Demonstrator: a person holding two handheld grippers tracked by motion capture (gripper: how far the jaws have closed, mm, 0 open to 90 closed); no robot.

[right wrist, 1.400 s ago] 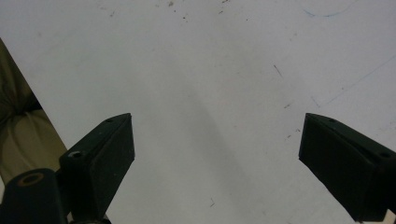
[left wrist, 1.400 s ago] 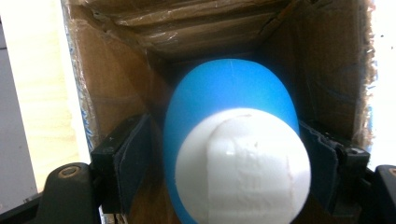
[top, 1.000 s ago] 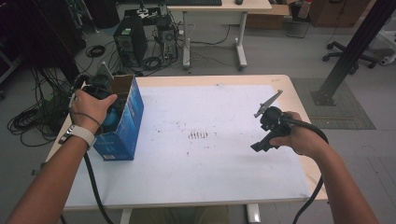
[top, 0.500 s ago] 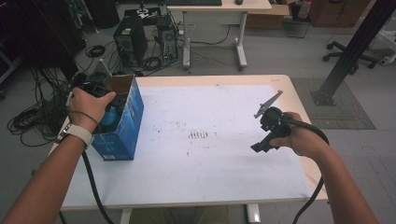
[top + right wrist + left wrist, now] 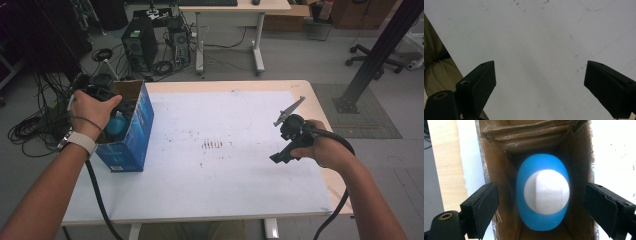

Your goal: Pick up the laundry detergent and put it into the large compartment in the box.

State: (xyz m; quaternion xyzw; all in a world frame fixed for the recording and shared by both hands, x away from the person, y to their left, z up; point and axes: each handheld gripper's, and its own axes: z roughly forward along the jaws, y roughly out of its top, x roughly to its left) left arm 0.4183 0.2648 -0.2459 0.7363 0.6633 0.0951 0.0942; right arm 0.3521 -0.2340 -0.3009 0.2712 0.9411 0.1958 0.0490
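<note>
left gripper view looks straight down into an open cardboard box [image 5: 499, 182], where a blue egg-shaped thing [image 5: 542, 192] sits at the bottom with a white rounded plug [image 5: 546, 192] at its middle. the left gripper [image 5: 541, 210] hangs over the box mouth with its jaws spread wide, one at 9 o'clock and one at 3 o'clock of the egg, neither touching it.

in the high view the box [image 5: 132, 135] stands at the table's [image 5: 225, 200] 9 o'clock edge, blue printed outside and raw brown inside, with the left hand [image 5: 92, 110] over its open top. the right gripper [image 5: 290, 135] is held above the table at 3 o'clock, well apart from the box. in the right gripper view its jaws are also spread, with nothing between them but the scuffed white tabletop [image 5: 536, 50].

the egg looks smooth, matte and rounded, so it will likely slip if pinched near either end; the best hold is probably across its widest part. it is probably light and hollow, though that cannot be told for sure. the box walls are stiff corrugated card with torn, fuzzy edges, and they stand close to the egg, leaving the jaws little room to close.
</note>
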